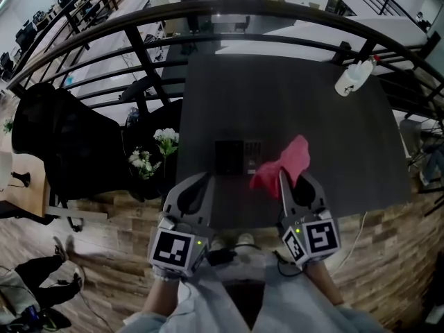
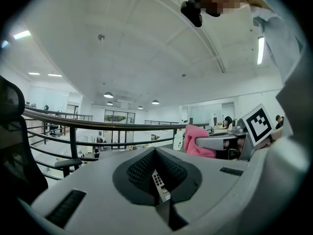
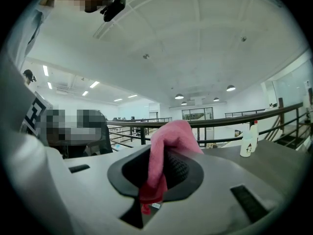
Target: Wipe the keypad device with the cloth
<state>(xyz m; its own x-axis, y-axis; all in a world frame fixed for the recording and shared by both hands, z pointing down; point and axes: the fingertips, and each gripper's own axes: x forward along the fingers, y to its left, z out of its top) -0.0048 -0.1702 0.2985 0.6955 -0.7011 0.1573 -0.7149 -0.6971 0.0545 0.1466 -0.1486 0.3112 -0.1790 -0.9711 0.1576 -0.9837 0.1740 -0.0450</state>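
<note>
Right hand-held gripper (image 1: 284,183) clamping cloth (image 1: 288,159), left hand-held gripper (image 1: 202,186) closed, keypad device (image 1: 238,157) seemingly ahead between them

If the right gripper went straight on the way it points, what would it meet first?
Likely nothing close: the right gripper, shut on the pink cloth, aims across the table toward the railing. The bottle stands right of that line, the keypad left.

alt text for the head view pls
From above, the right gripper holds a pink cloth over a dark table, just right of a keypad device lying flat on it. The left gripper is shut by the device's near left corner; a white bottle sits at the table's far right corner.
</note>
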